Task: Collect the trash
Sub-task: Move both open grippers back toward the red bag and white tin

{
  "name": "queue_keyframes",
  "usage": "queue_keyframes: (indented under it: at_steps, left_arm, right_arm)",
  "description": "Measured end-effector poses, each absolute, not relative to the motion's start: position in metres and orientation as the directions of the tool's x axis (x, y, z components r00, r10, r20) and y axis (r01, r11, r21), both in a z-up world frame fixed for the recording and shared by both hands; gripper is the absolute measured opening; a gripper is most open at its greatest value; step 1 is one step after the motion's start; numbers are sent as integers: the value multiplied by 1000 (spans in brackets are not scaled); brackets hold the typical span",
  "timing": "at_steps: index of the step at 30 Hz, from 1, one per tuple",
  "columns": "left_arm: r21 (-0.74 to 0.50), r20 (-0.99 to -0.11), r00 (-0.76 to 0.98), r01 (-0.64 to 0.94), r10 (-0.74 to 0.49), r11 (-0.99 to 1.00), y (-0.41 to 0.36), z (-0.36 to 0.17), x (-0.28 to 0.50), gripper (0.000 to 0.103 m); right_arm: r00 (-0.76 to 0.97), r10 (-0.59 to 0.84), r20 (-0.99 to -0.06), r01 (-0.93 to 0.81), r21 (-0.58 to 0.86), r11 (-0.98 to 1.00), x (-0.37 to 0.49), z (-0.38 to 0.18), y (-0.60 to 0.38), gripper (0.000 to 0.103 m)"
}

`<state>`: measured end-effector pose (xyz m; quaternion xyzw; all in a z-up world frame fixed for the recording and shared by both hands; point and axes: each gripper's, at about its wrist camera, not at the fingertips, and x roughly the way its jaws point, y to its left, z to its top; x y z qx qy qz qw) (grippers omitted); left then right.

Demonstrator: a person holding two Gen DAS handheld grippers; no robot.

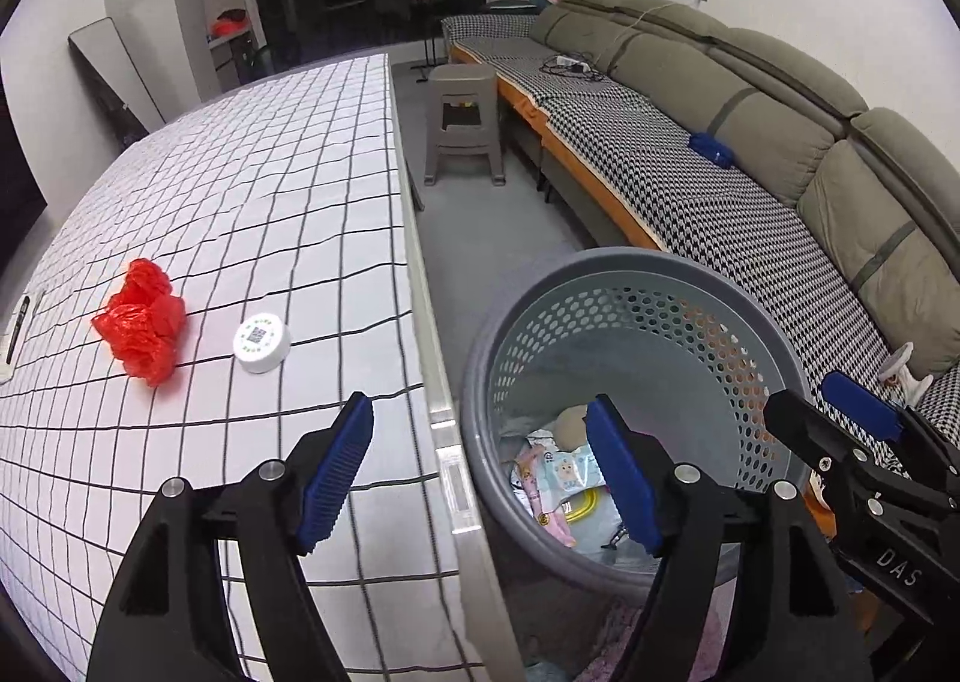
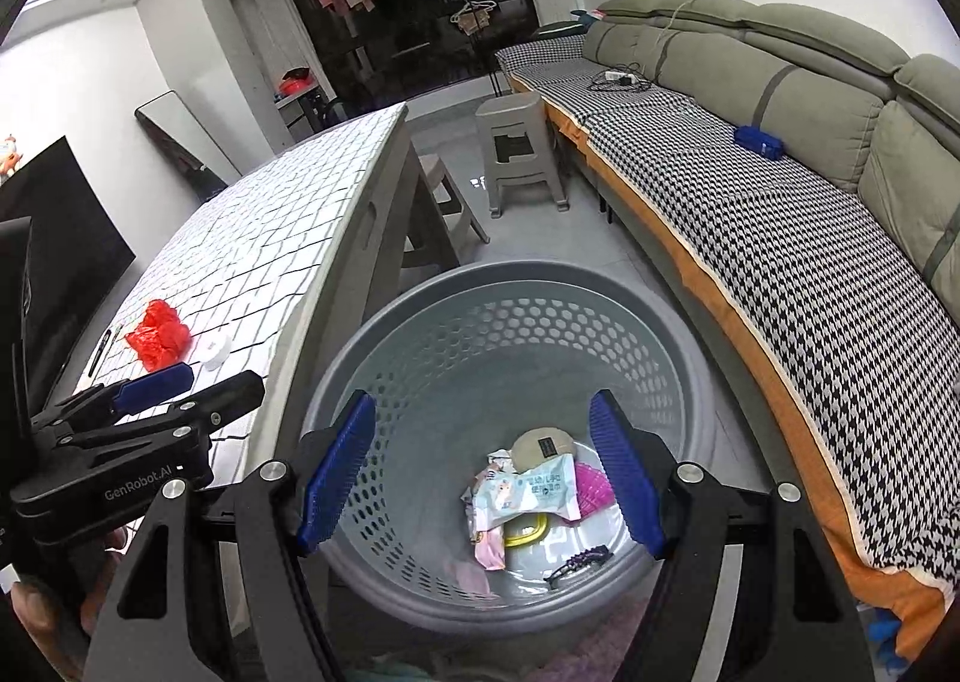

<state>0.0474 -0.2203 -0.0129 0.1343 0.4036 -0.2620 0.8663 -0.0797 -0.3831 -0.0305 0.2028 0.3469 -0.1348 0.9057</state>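
Observation:
A crumpled red plastic bag [image 1: 143, 319] and a white round lid [image 1: 261, 344] lie on the grid-patterned table [image 1: 210, 238]. A grey perforated basket [image 1: 636, 334] stands on the floor by the table's edge, with wrappers [image 2: 528, 493] and other trash inside. My left gripper [image 1: 480, 472] is open and empty over the table's right edge. My right gripper [image 2: 483, 478] is open and empty above the basket [image 2: 510, 322]. The red bag [image 2: 157, 335] and lid [image 2: 214, 350] also show in the right wrist view, and the left gripper [image 2: 174, 391] at its left.
A long sofa [image 1: 750, 141] with a houndstooth cover runs along the right wall. A grey plastic stool [image 1: 463, 123] stands on the floor beyond the basket. A dark pen-like item [image 1: 17, 328] lies at the table's left edge. The right gripper [image 1: 852, 424] shows at right.

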Motion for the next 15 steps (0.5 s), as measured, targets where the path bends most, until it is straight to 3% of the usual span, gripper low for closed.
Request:
queue_keyframes:
  at_steps: [15]
  left_arm:
    - [17, -731, 616, 447, -294, 894, -138, 5, 64, 74]
  right_arm:
    - [741, -47, -669, 281, 245, 928, -48, -15, -326, 72]
